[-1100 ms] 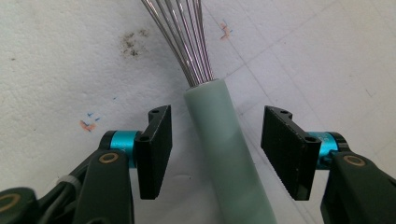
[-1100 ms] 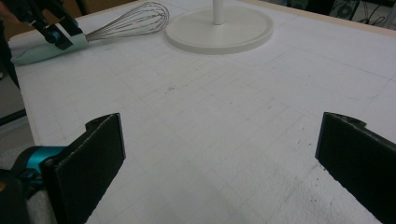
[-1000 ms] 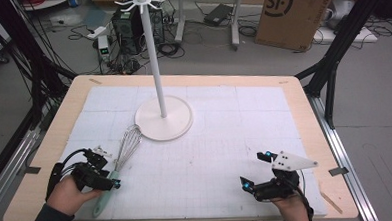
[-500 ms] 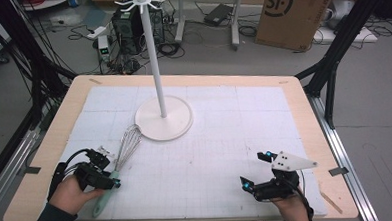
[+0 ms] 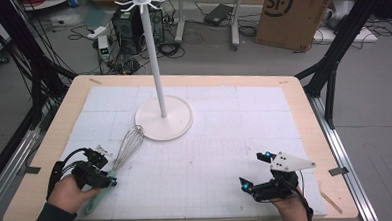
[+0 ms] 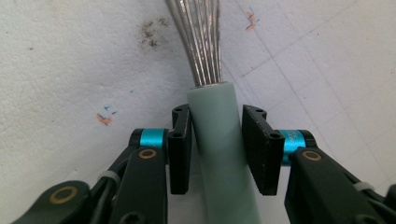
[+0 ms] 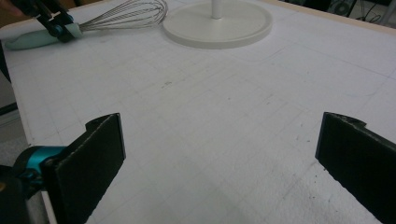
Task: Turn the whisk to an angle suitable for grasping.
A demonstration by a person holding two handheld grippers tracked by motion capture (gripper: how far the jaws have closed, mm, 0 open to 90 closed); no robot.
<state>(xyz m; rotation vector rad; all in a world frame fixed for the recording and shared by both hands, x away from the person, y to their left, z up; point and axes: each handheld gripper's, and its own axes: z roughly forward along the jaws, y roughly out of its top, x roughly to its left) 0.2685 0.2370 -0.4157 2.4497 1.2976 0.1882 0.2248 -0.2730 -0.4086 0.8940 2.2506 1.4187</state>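
This is a lab or test room set up for recording. A wooden table (image 5: 304, 111) with a white gridded mat (image 5: 225, 139) stands on a grey floor; behind the table lie tangled cables (image 5: 181, 43), a computer tower (image 5: 125, 31) and a cardboard box (image 5: 292, 16), with black frame struts (image 5: 339, 51) at its sides.

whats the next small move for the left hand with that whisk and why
Probably lift it straight up a little. The left hand-held gripper, whose jaws have just been closing, sits around the whisk on its mint handle just below the wires, the whisk lying flat on the white mat. The hook stand is close by, the likely destination.
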